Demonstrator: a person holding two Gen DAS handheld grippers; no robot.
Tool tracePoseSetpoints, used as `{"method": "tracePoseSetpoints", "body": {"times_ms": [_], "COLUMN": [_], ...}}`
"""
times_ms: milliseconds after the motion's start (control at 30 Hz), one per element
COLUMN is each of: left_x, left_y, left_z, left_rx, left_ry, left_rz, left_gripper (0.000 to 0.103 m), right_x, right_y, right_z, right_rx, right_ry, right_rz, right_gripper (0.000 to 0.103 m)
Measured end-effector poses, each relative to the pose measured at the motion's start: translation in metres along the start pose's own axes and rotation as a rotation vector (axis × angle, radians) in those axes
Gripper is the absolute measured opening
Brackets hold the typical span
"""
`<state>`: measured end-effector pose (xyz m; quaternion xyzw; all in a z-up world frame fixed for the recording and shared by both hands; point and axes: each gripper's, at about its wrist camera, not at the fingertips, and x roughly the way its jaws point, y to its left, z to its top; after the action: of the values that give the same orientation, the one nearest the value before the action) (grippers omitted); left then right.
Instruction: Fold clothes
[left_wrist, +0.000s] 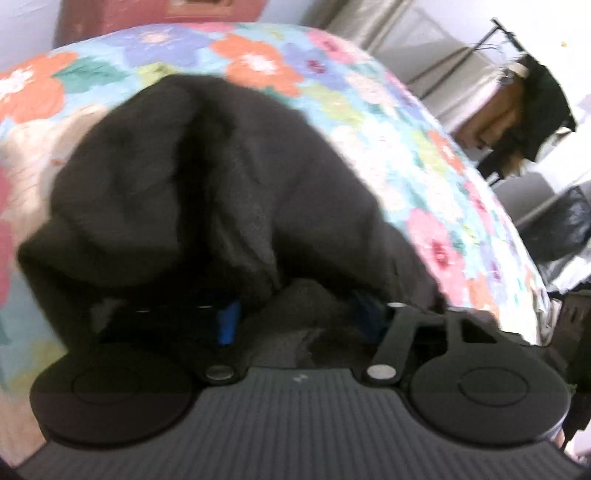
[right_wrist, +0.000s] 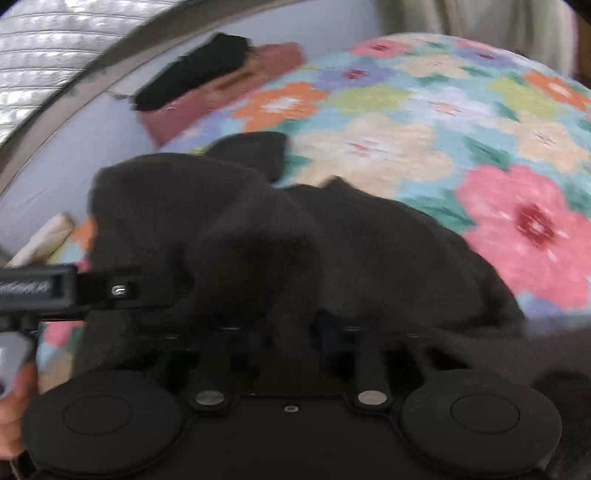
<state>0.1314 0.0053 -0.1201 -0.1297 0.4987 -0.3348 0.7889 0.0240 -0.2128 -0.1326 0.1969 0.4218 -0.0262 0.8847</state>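
A dark charcoal garment (left_wrist: 207, 192) lies bunched on a floral bedspread (left_wrist: 406, 155). In the left wrist view my left gripper (left_wrist: 295, 314) is shut on a fold of it, cloth pinched between the blue-padded fingers (left_wrist: 227, 321) and draping over them. In the right wrist view the same garment (right_wrist: 295, 240) covers my right gripper (right_wrist: 291, 332), which is shut on its near edge; the fingertips are mostly hidden by cloth. The left gripper's body (right_wrist: 55, 291) shows at the left edge of that view, beside the garment.
The floral bedspread (right_wrist: 443, 129) stretches behind and right of the garment. A pink case with a black item on it (right_wrist: 221, 81) sits at the far edge by the wall. A clothes rack with hanging clothes (left_wrist: 528, 110) and a black bag (left_wrist: 569, 221) stand right of the bed.
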Motion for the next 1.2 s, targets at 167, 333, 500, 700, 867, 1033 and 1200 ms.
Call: {"method": "tracePoseSetpoints", "body": {"times_ms": [167, 333, 500, 700, 867, 1033, 1200], "left_x": [0.012, 0.015, 0.028, 0.042, 0.020, 0.066, 0.116], "left_y": [-0.028, -0.072, -0.149, -0.215, -0.210, -0.191, -0.188], "left_z": [-0.005, 0.000, 0.004, 0.018, 0.033, 0.012, -0.019], "left_rx": [0.031, 0.043, 0.185, 0.256, 0.277, 0.248, 0.347], "left_ry": [0.008, -0.009, -0.006, 0.028, -0.101, 0.035, 0.188], "left_rz": [-0.065, -0.221, -0.305, -0.502, -0.486, -0.380, -0.126], "left_gripper": [0.029, 0.025, 0.025, 0.018, 0.037, 0.052, 0.052], "right_x": [-0.053, -0.106, -0.147, -0.206, -0.247, -0.209, -0.198], "right_y": [-0.009, -0.023, -0.056, -0.105, -0.160, -0.217, -0.232], "right_z": [0.002, 0.008, 0.023, 0.053, 0.089, 0.100, 0.041], "right_rx": [-0.015, -0.037, -0.022, -0.020, 0.092, 0.140, 0.234], "right_ry": [-0.177, -0.325, -0.401, -0.474, -0.501, -0.324, -0.315], "right_rz": [-0.068, -0.158, -0.250, -0.432, -0.552, -0.565, -0.577], "right_gripper": [0.011, 0.011, 0.011, 0.010, 0.010, 0.027, 0.047]}}
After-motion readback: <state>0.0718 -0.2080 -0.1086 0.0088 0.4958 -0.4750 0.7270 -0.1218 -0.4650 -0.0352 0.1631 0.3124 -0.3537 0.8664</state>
